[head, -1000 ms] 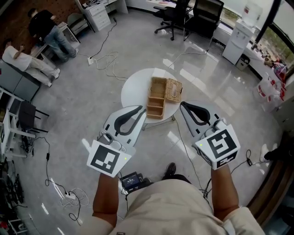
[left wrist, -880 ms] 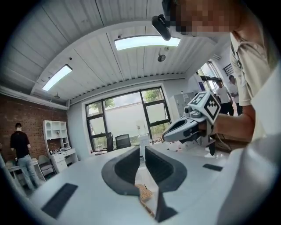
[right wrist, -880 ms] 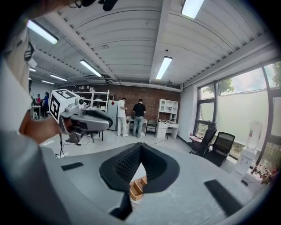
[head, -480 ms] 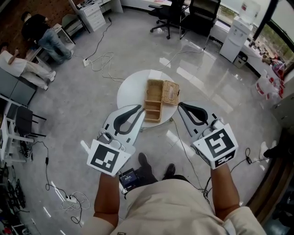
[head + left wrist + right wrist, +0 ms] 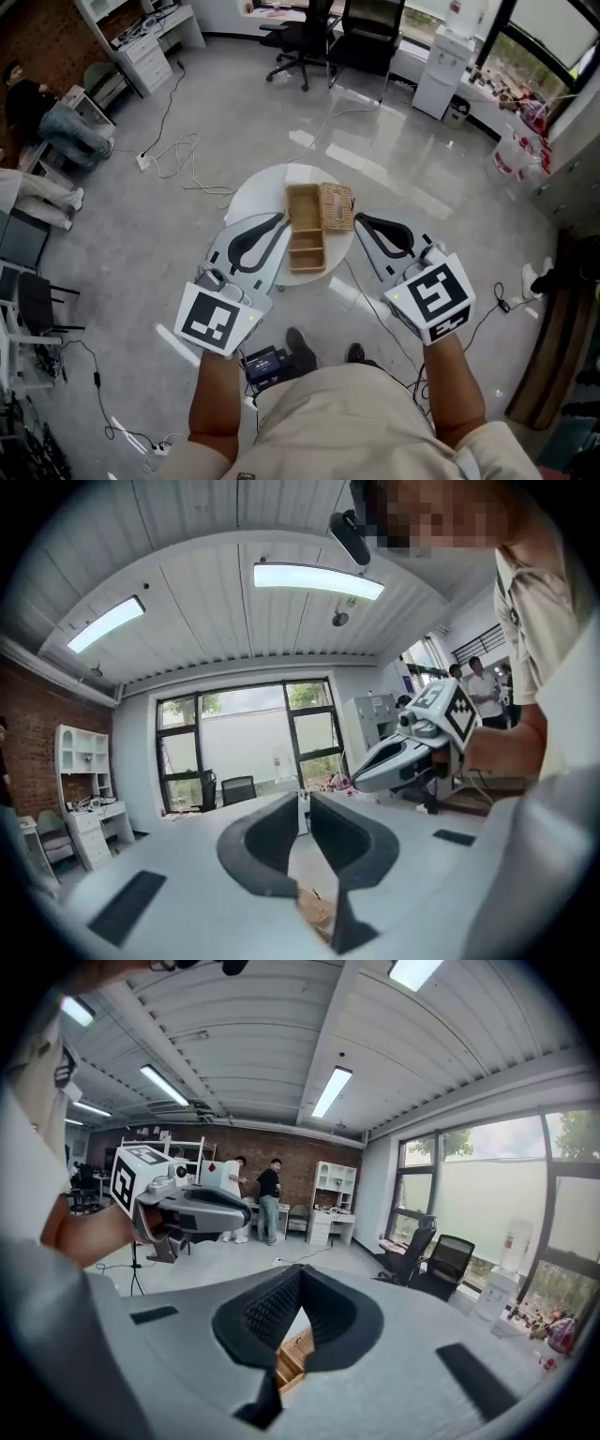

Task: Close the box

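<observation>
A wicker box (image 5: 305, 241) with compartments stands on a small round white table (image 5: 251, 197). Its woven lid (image 5: 337, 207) is open and lies out to the right. My left gripper (image 5: 282, 218) is shut and empty, its tips over the table just left of the box. My right gripper (image 5: 357, 218) is shut and empty, just right of the lid. In the left gripper view a corner of the box (image 5: 315, 907) shows below the closed jaws (image 5: 303, 803). The right gripper view shows the box (image 5: 293, 1354) under its closed jaws (image 5: 300, 1273).
Office chairs (image 5: 309, 37) and a water dispenser (image 5: 448, 56) stand beyond the table. Cables (image 5: 187, 155) trail across the grey floor at left and a cord runs at right. People sit at the far left (image 5: 52, 117). A black device (image 5: 268, 365) lies by the person's feet.
Both grippers have travelled forward with the person toward the table. Their tips now flank the box and lid. Both jaws stay closed.
</observation>
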A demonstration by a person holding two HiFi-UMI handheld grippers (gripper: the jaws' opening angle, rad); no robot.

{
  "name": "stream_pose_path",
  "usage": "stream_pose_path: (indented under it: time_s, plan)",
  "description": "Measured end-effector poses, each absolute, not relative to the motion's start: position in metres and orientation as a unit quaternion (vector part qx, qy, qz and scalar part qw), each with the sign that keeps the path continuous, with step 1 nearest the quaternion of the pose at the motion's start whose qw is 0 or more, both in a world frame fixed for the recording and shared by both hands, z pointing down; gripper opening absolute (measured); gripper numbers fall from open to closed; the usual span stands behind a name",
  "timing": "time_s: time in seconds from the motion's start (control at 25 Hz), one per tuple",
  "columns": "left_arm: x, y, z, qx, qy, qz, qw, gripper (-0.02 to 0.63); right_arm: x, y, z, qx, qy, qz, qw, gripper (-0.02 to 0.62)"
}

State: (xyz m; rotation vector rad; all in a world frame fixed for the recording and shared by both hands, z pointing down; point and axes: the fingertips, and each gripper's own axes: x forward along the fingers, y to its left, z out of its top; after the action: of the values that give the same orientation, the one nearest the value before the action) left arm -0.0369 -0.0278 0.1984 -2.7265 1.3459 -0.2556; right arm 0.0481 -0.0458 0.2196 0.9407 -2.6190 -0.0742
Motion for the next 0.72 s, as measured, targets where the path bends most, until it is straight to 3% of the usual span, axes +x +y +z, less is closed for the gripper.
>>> stream_pose_path:
  time_s: [0.72]
  plan:
    - [-0.101,-0.080,0.211,-0.920,0.383,-0.075,0.044,0.038,-0.013,-0.090,0.232,0.382,-0.905,-0.020,0.185,-0.008]
